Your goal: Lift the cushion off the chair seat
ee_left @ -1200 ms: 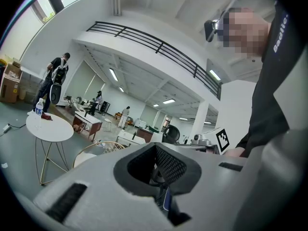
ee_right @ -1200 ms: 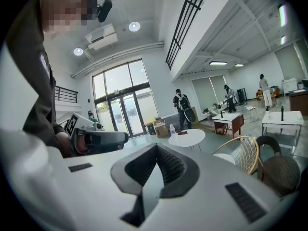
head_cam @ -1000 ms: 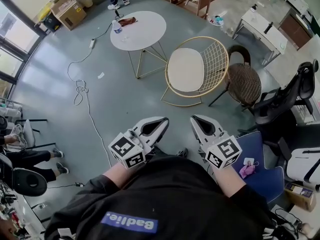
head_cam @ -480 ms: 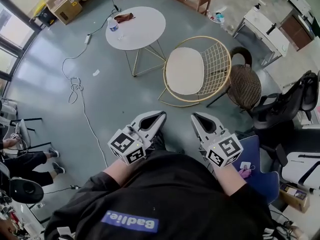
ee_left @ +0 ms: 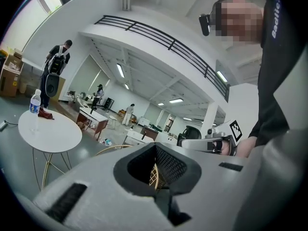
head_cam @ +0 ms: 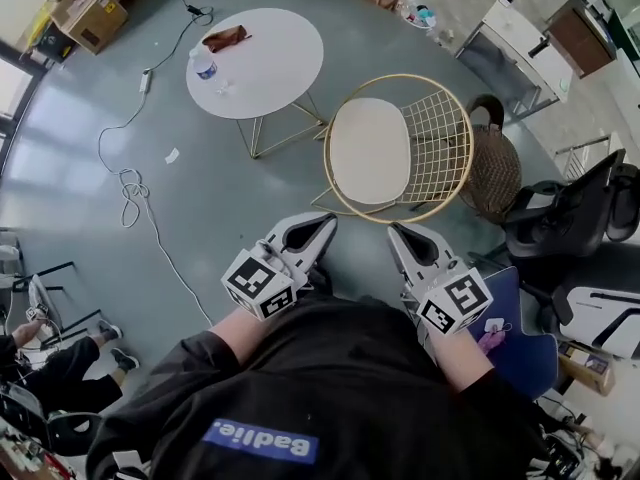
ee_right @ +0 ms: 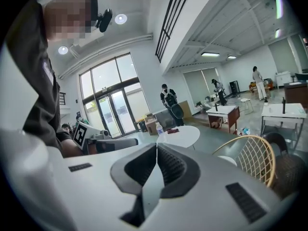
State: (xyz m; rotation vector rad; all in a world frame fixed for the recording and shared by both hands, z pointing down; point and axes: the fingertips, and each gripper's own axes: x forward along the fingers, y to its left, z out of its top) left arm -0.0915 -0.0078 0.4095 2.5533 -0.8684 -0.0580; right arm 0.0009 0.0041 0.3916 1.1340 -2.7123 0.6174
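A round cream cushion (head_cam: 369,149) lies on the seat of a gold wire chair (head_cam: 440,143) in the head view, just beyond both grippers. My left gripper (head_cam: 327,221) is shut and empty, its tips short of the chair's near rim. My right gripper (head_cam: 398,231) is also shut with nothing in it, level with the left. In the left gripper view the closed jaws (ee_left: 155,147) hide most of the chair; a bit of gold wire (ee_left: 152,175) shows through them. The right gripper view shows the shut jaws (ee_right: 156,146), the chair (ee_right: 251,159) and a sliver of cushion (ee_right: 226,160).
A white round table (head_cam: 265,73) with a bottle (head_cam: 204,65) stands left of the chair. A brown wicker stool (head_cam: 494,171), a black office chair (head_cam: 565,218) and a blue seat (head_cam: 525,343) crowd the right. A cable (head_cam: 130,183) trails on the floor.
The person has walked toward the chair; both grippers moved forward with them and now sit close to its near rim. Both stayed shut.
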